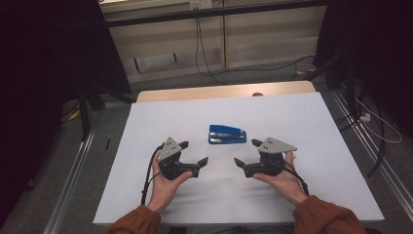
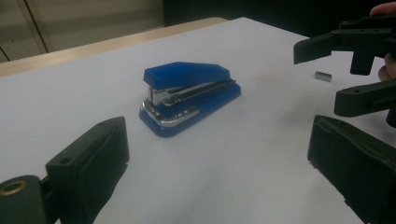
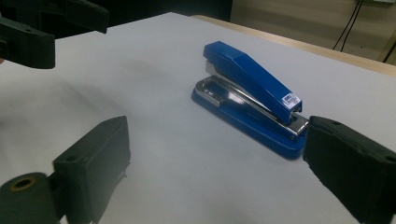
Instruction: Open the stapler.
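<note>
- Blue stapler (image 1: pixel 227 134) lies flat near the middle of the white tabletop (image 1: pixel 311 122), long side along the far edge.
- Left hand-held gripper (image 1: pixel 194 152) sits toward the near edge, jaws wide, nothing between them.
- Right hand-held gripper (image 1: pixel 246 152) mirrors it, jaws wide, holding nothing.
- Both point inward, near the stapler, not touching.
- Small staple strip (image 2: pixel 322 76) lies apart on the tabletop.

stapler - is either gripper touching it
No, the blue stapler lies free on the table, with the left gripper and right gripper apart from it.

Left gripper (image 1: pixel 196 152) and right gripper (image 1: pixel 245 152) facing inward, fingers spread wide, both low, well apart.
</note>
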The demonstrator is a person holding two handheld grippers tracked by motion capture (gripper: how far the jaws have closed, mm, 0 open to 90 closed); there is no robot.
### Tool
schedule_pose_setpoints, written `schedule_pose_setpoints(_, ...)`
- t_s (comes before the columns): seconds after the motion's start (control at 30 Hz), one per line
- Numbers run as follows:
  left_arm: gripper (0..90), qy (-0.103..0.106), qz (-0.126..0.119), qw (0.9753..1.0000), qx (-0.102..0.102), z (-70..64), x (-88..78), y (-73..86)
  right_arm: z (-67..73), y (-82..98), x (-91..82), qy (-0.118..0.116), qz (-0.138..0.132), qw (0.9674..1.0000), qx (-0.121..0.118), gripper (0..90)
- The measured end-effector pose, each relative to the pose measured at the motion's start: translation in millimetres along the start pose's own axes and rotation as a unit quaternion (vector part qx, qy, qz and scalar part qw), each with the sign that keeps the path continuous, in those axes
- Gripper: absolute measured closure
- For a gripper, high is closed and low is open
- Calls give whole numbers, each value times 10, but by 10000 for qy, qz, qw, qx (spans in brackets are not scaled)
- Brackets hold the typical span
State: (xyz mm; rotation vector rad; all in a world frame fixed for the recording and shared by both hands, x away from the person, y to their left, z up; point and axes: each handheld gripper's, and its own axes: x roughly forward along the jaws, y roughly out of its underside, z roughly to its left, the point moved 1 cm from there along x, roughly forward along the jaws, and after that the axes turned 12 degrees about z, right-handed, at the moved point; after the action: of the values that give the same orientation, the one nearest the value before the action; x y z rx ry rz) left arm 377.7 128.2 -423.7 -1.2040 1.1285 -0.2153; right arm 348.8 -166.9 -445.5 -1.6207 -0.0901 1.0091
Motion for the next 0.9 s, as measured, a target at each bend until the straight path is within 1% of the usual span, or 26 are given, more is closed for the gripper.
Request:
schedule_pose_setpoints(0.03, 53, 0, 0, 10000, 0, 0, 0, 0, 0, 0, 0, 0, 0, 10000, 0, 68)
schedule_pose_setpoints(0.1, 54, -42, 85, 9999, 52, 27, 60, -30, -8, -44, 43, -20, 3, 10000, -5, 68)
schedule_pose_setpoints(0.13, 71, -59, 201, 9997, 125, 53, 125, -44, -12, -58, 62, -19, -9, 10000, 10, 70)
schedule_pose_setpoints(0.17, 95, -59, 201, 9997, 125, 53, 125, -44, -12, -58, 62, -19, -9, 10000, 10, 70)
schedule_pose_setpoints(0.2, 92, -85, 243, 9995, 169, 70, 155, -52, -13, -79, 110, -12, -15, 10000, 13, 76)
schedule_pose_setpoints(0.27, 77, -72, 259, 9996, 108, 92, 187, -71, -9, -84, 126, -12, 4, 10000, 29, 75)
schedule_pose_setpoints(0.3, 71, -116, 251, 9996, 105, 113, 204, -97, 10, -100, 164, -57, 33, 10000, 48, 77)
schedule_pose_setpoints(0.33, 67, -116, 251, 9996, 105, 113, 204, -97, 22, -113, 182, -85, 58, 9999, 29, 83)
schedule_pose_setpoints(0.4, 65, -192, 230, 9995, 105, 152, 224, -145, 31, -127, 200, -96, 58, 9999, 15, 90)
schedule_pose_setpoints(0.47, 64, -265, 214, 9993, 170, 209, 261, -202, 36, -176, 255, -98, 62, 9999, -4, 97)
schedule_pose_setpoints(0.53, 64, -243, 186, 9994, 183, 231, 284, -229, 34, -190, 274, -91, 65, 9999, 5, 97)
schedule_pose_setpoints(0.6, 72, -224, 31, 9995, 200, 267, 316, -256, 21, -208, 306, -150, 109, 9998, 102, 137)
schedule_pose_setpoints(0.63, 75, -258, 39, 9994, 211, 287, 334, -263, 19, -211, 318, -158, 116, 9998, 104, 135)
schedule_pose_setpoints(0.67, 69, -254, 58, 9996, 122, 316, 372, -266, 18, -217, 341, -89, 124, 9999, 58, 129)
schedule_pose_setpoints(0.73, 69, -259, 77, 9996, 90, 331, 398, -268, 17, -219, 349, -84, 120, 9999, 58, 129)
schedule_pose_setpoints(0.77, 67, -277, 94, 9995, 102, 338, 412, -271, 12, -221, 364, -71, 119, 9999, 64, 129)
schedule_pose_setpoints(0.8, 66, -304, 125, 9994, 119, 354, 453, -285, 0, -223, 388, -50, 107, 9999, 45, 151)
schedule_pose_setpoints(0.83, 66, -304, 125, 9994, 119, 354, 453, -285, 0, -223, 388, -50, 107, 9999, 45, 151)
schedule_pose_setpoints(0.87, 66, -338, 133, 9992, 149, 367, 475, -301, -9, -227, 411, -66, 73, 9999, 45, 188)
schedule_pose_setpoints(0.9, 66, -343, 102, 9992, 157, 377, 491, -311, -9, -227, 411, -66, 73, 9999, 45, 188)
